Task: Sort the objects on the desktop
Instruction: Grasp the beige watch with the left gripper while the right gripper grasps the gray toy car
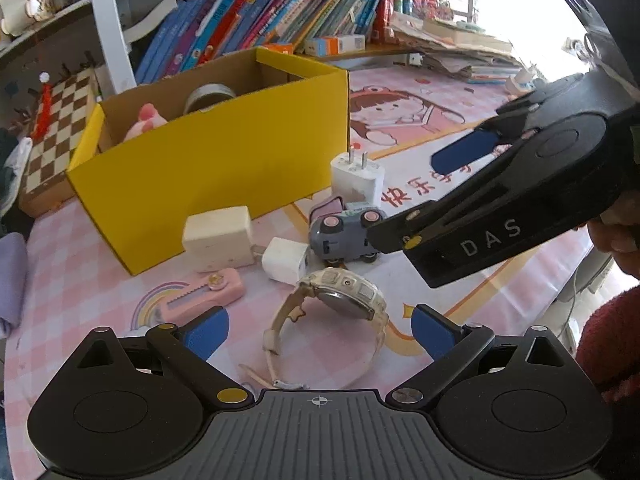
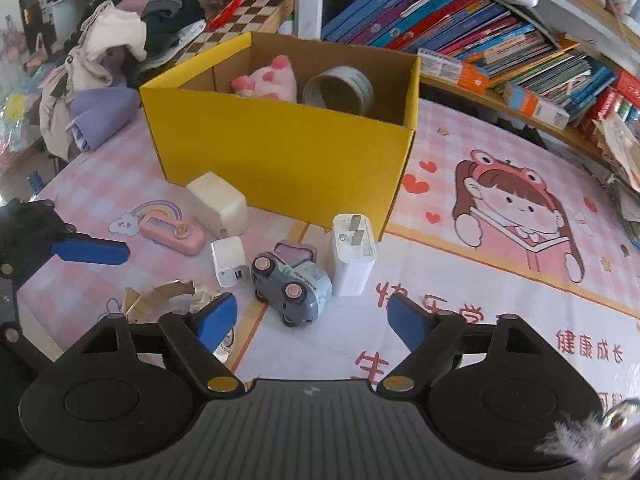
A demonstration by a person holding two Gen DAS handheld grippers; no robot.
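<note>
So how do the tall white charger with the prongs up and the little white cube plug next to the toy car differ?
The tall white charger stands upright with two metal prongs pointing up; the small cube plug shows no prongs, only a port facing the camera. The charger is clearly larger and taller than the cube. The charger stands right of the toy car, the cube left of it. Both are white and sit on the pink desk mat.

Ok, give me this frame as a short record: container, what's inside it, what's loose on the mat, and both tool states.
container: yellow box, open top
inside: pink plush, tape roll
loose on mat: toy car, tall white charger, small white charger, cream adapter, pink cutter, watch
left tool: open, empty, watch ahead
right tool: open, empty, toy car ahead
</note>
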